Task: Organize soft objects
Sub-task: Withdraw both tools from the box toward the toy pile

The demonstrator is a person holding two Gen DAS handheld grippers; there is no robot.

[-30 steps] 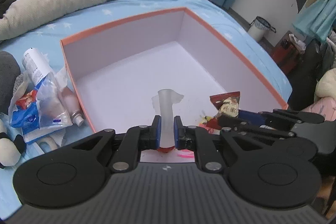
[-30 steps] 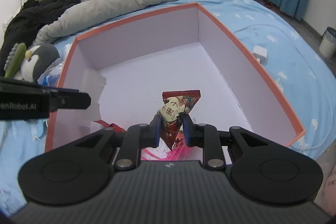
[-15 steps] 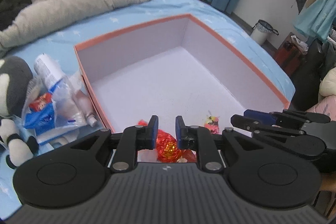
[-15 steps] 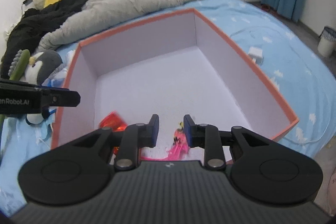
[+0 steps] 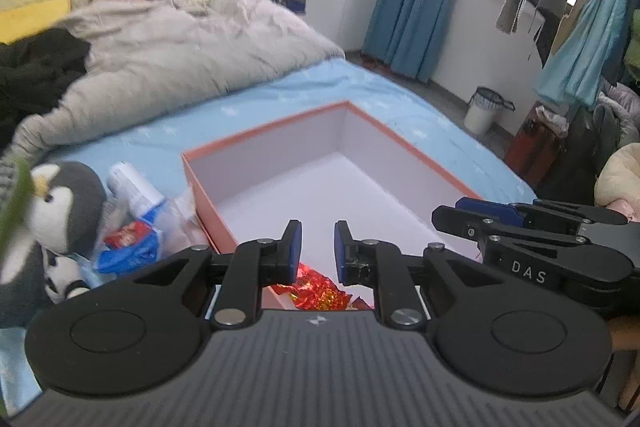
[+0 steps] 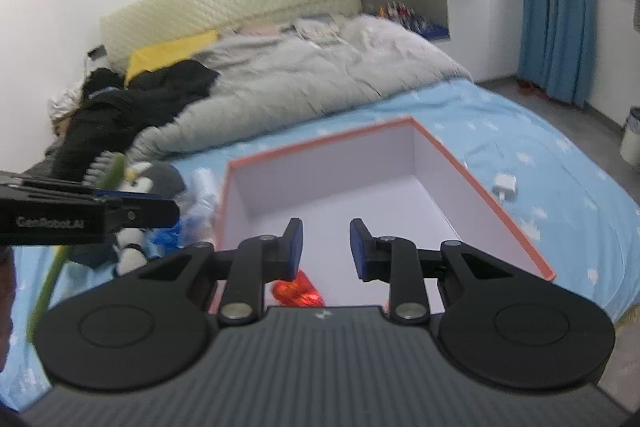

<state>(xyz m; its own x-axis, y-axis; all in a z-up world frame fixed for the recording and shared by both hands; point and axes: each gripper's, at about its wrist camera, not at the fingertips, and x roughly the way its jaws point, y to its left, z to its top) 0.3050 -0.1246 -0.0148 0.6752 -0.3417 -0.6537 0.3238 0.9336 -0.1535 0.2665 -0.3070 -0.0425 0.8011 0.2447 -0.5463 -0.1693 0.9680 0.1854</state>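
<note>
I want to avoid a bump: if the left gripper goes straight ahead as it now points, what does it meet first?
Probably the box's white floor or far wall; the left gripper is open and nothing shows between. Depth is unclear.

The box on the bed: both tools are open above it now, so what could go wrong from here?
1. The penguin toy lies among a plastic bag and a tube; the left tool might catch the bag instead.
2. The red wrapper sits right at the near wall of the box, so a low pass could drag it out.
3. The right tool is close beside the left one; they may collide.
</note>
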